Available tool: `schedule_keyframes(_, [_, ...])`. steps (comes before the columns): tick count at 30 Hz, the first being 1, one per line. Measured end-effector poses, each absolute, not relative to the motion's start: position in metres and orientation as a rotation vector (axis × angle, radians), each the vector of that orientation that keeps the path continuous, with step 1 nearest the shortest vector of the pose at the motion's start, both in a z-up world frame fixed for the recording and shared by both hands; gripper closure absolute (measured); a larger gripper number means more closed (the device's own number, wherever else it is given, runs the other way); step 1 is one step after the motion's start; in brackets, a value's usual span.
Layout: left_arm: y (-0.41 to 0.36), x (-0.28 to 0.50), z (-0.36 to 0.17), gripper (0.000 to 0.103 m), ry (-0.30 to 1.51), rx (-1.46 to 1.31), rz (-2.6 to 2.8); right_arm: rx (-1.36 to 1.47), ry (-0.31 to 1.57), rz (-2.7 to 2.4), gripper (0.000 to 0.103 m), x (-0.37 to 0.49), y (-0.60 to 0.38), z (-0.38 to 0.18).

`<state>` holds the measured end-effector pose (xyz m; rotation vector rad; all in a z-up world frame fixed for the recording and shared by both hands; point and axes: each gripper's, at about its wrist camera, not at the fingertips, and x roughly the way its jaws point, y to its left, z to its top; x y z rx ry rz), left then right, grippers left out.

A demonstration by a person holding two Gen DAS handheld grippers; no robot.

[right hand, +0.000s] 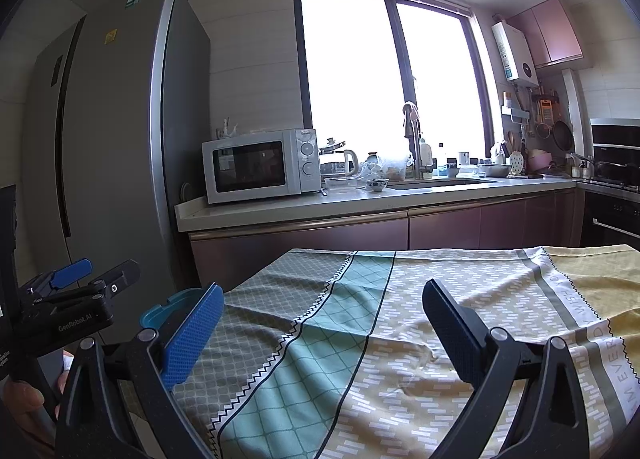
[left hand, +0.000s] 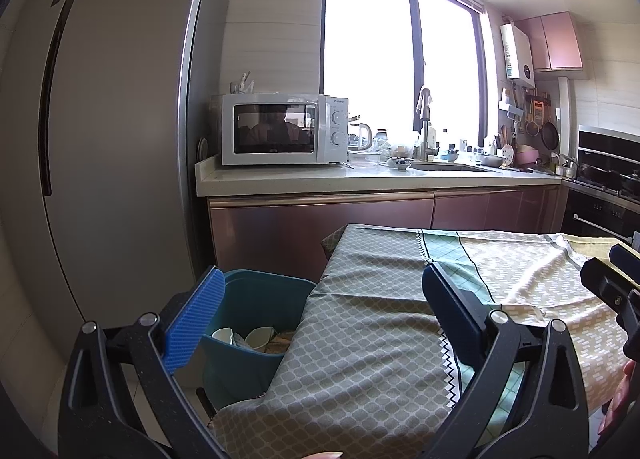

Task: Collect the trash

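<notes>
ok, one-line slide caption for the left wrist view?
Open left gripper above the tablecloth, teal bin holding trash beside the table.

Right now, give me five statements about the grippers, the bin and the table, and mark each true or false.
1. The left gripper is open and holds nothing. True.
2. The right gripper is shut on a paper cup. False: its jaws stand wide apart with only the tablecloth between them.
3. The teal bin sits beside the table's left edge and holds pale cup-like items. True.
4. The bin stands on the tablecloth. False: it is off the table, lower, by the fridge.
5. The microwave door hangs open. False: it is closed, on the counter.
</notes>
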<state>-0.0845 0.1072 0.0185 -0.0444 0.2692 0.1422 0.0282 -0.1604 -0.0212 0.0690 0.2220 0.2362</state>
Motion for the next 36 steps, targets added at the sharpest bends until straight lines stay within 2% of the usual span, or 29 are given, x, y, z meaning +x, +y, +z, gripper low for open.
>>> schedule_keyframes(36, [0.1044, -0.0855, 0.0155, 0.006, 0.273, -0.05, 0.142, 0.072, 0.224, 0.221, 0.007, 0.0245, -0.1662, -0.0229])
